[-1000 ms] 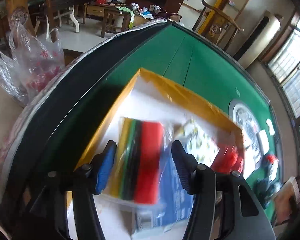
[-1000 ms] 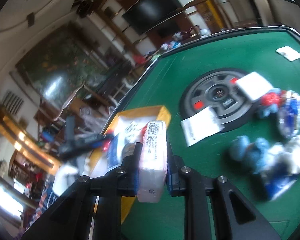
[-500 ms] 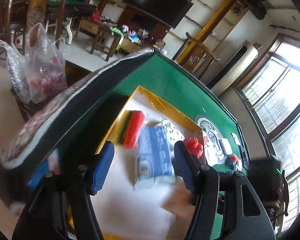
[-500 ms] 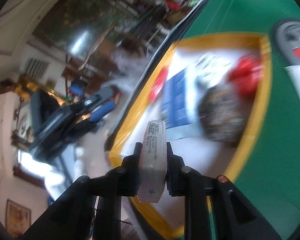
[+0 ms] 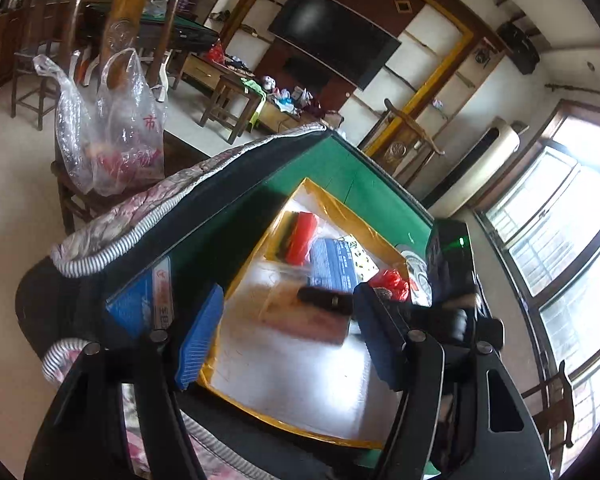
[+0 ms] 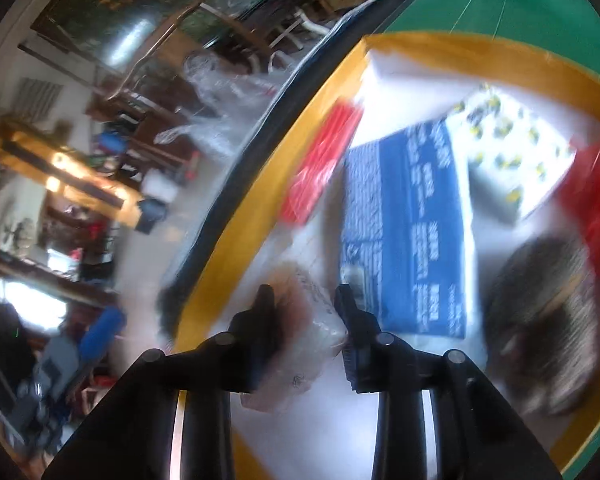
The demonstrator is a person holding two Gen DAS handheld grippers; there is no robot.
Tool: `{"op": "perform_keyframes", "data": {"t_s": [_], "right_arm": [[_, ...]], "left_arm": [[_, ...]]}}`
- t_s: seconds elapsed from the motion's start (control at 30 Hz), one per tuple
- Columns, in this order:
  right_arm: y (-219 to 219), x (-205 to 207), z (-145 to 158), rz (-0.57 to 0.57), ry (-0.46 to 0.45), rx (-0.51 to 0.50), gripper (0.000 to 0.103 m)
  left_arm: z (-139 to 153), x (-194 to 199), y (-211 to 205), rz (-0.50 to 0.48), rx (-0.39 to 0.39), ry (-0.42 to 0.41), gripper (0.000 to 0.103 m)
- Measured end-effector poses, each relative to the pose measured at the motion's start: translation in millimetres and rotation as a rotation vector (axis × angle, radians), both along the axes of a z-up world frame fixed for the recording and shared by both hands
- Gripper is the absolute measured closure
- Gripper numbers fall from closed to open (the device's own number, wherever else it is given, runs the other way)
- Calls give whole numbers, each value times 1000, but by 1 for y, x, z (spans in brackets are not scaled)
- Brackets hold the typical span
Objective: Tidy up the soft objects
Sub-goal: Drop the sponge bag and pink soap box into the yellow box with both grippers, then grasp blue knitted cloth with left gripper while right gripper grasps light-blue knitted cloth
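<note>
Right gripper (image 6: pixel 304 312) over the tray (image 6: pixel 236 216), jaws opening around a clear packet (image 6: pixel 312 344) lying on the tray floor beside the blue pack (image 6: pixel 404 232). Left gripper (image 5: pixel 288 336) empty, jaws opening.

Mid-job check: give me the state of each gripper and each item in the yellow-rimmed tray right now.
Left gripper: jaws opening, empty, above the tray.
Right gripper: jaws opening, clear packet between them.
Yellow-rimmed tray: open, partly filled.
Blue packet: lying flat in tray.
Red sponge pack: by the tray's rim.
Patterned pack: flat, partly under blue packet.
</note>
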State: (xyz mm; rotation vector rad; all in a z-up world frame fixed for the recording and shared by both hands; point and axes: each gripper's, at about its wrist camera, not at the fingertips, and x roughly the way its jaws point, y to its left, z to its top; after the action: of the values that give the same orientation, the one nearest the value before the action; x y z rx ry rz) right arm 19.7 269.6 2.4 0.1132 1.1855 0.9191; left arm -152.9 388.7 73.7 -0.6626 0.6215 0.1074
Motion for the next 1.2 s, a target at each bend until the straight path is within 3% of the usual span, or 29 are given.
{"op": "perform_keyframes", "data": {"t_s": [0.1,0.23,0.3,0.43,0.47,0.57,0.67,0.77,0.87,1.1,1.2], "right_arm": [[-2,7,15,-58,-153,-87,71],[-38,1,49,-83,-183,8,70],[-71,-13,73,-121,-267,39,62],[-158,-41,111,-299,-522,-13,10],[-179,-42,113,-336,-540,-34,5],[-252,-28,101,-443,-437,-158,5],[-328,-24,78,-573,-298,-154,6],[-365,-29,61,-613,-246,-124,6],[-368,-27,52,-590,-240,-110,6],[-330,-8,32,-548,-232,-73,7],[-319,-2,22,-510,-202,-60,14]], "left_arm": [[-6,0,-9,-16,-7,11,35],[-3,-4,-22,-42,15,16,35],[2,-4,-29,-56,32,1,35],[11,0,-52,-103,75,-35,30],[12,2,-61,-121,78,-42,30],[9,16,-90,-194,80,-31,30],[1,29,-118,-268,75,1,30],[-3,36,-146,-333,83,33,30],[-1,37,-166,-377,110,54,30],[6,28,-192,-401,161,78,30],[7,28,-194,-397,158,91,30]]}}
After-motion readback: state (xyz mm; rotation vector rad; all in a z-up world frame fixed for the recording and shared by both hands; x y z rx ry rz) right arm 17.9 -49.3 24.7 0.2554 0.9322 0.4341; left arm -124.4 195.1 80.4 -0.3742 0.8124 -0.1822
